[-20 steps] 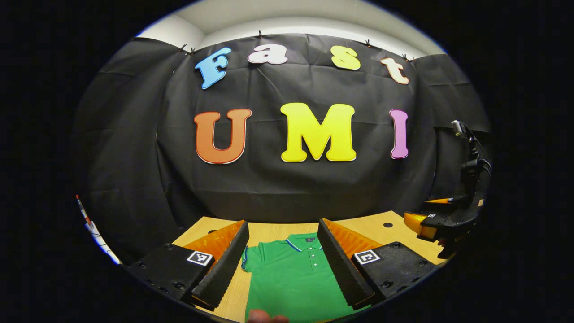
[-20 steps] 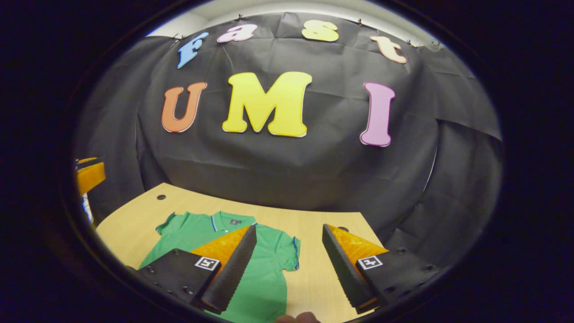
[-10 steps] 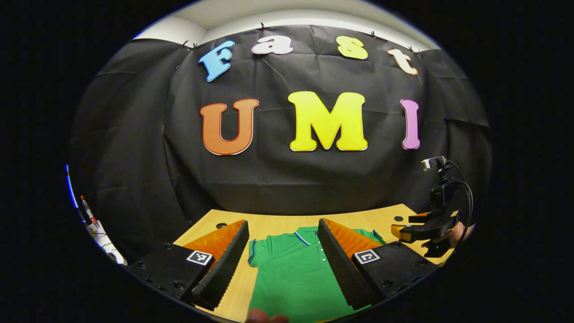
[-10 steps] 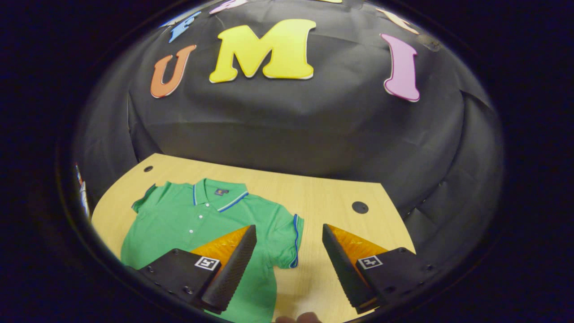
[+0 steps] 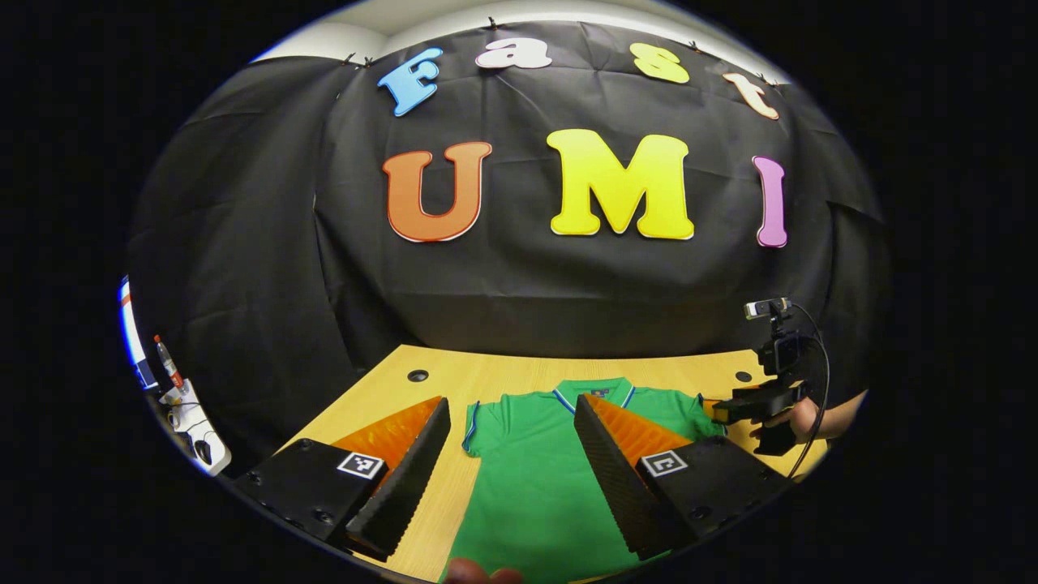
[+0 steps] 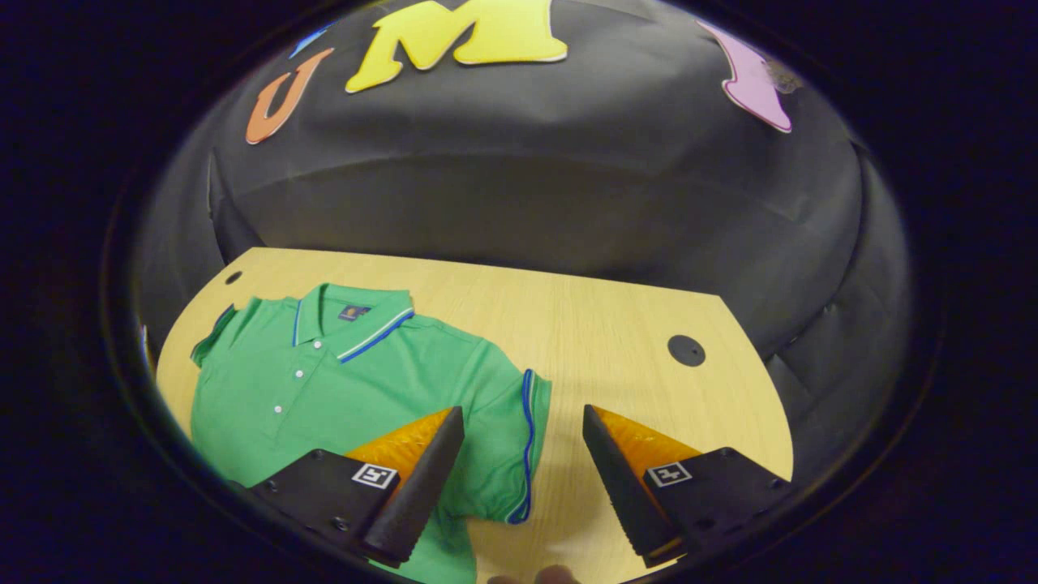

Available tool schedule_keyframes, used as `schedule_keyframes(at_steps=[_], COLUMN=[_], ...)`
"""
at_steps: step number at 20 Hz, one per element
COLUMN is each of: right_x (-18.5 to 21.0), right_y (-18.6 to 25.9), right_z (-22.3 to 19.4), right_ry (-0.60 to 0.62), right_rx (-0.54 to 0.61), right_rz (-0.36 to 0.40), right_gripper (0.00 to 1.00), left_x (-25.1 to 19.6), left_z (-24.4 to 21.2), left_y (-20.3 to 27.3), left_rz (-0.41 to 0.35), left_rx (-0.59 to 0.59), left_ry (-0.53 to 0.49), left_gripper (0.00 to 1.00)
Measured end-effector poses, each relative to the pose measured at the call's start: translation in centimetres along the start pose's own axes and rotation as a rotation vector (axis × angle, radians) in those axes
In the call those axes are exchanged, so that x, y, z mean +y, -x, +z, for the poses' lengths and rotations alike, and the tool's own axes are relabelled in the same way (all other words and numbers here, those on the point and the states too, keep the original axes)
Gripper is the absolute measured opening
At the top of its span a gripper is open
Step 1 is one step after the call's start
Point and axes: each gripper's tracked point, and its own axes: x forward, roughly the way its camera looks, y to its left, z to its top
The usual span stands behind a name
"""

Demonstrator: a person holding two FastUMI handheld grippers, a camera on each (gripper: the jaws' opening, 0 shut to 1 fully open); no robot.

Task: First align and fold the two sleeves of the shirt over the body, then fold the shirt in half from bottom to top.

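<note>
Even overhead light, sharp, fisheye-warped edges

Green shirt flat on table, open left tool above.

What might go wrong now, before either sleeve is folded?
The right gripper hangs open over the right sleeve's edge; it may pinch the body layer too, or drag the shirt askew. The left gripper straddles the shirt's chest, off its sleeve, so the folds may not match.
</note>
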Motion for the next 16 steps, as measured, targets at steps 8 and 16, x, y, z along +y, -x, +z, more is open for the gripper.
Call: schedule_keyframes(at_steps=[8,16], right_x=[-0.1,-1.0], right_y=[-2.9,-1.8], right_z=[-3.5,-2.0], right_ry=[-0.025,-0.143], right_rx=[0.109,0.086], right_rz=[0.029,0.019], right_gripper=[0.54,0.03], left_x=[0.0,0.6], left_z=[-0.8,-1.1], left_y=[-0.1,0.9], left_rz=[0.027,0.043], left_rx=[0.023,0.022], left_ry=[-0.005,-0.006], left_gripper=[0.99,0.99])
